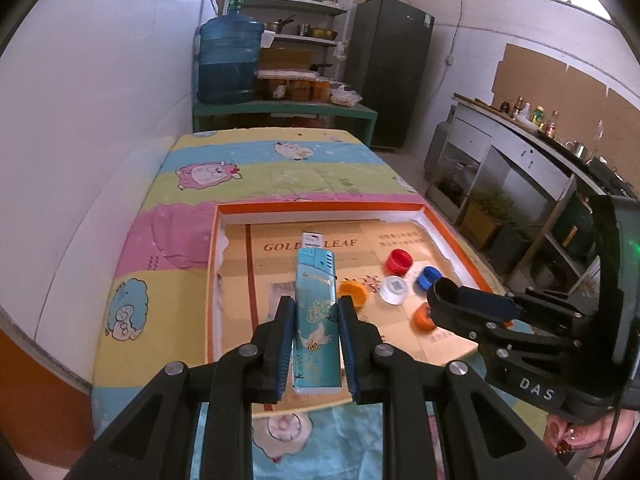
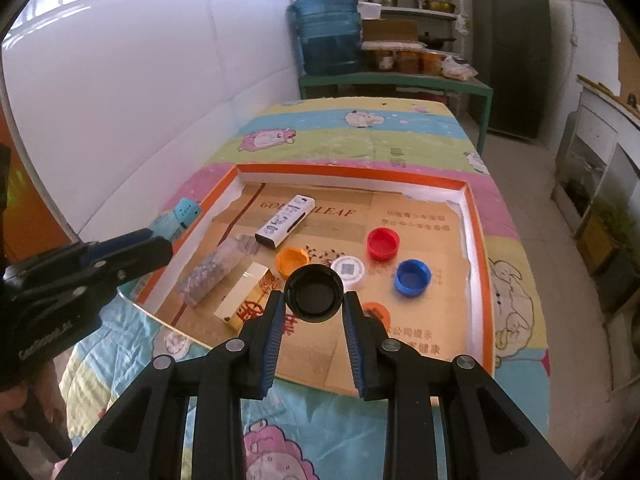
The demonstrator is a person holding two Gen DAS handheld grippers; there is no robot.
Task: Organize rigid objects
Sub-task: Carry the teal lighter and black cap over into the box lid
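Note:
My left gripper (image 1: 316,305) is shut on a teal lighter (image 1: 315,280), held lengthwise above the near part of an orange-rimmed box tray (image 1: 320,205). My right gripper (image 2: 315,298) is shut on a black bottle cap (image 2: 315,290), open side up, over the tray's middle. Inside the tray lie a white lighter (image 2: 286,222), a gold box (image 2: 242,296), a clear case of small bits (image 2: 212,270) and loose caps: red (image 2: 383,243), blue (image 2: 413,278), white (image 2: 348,270), yellow-orange (image 2: 293,260) and orange (image 2: 378,312). In the right wrist view, the left gripper (image 2: 162,242) hangs over the tray's left rim.
The tray rests on a table under a cartoon-print cloth (image 1: 248,168), pushed against a white wall on the left. Behind it stand a water jug (image 1: 228,64), shelves (image 1: 296,8) and a dark fridge (image 1: 390,68). A counter with bottles (image 1: 532,128) runs along the right.

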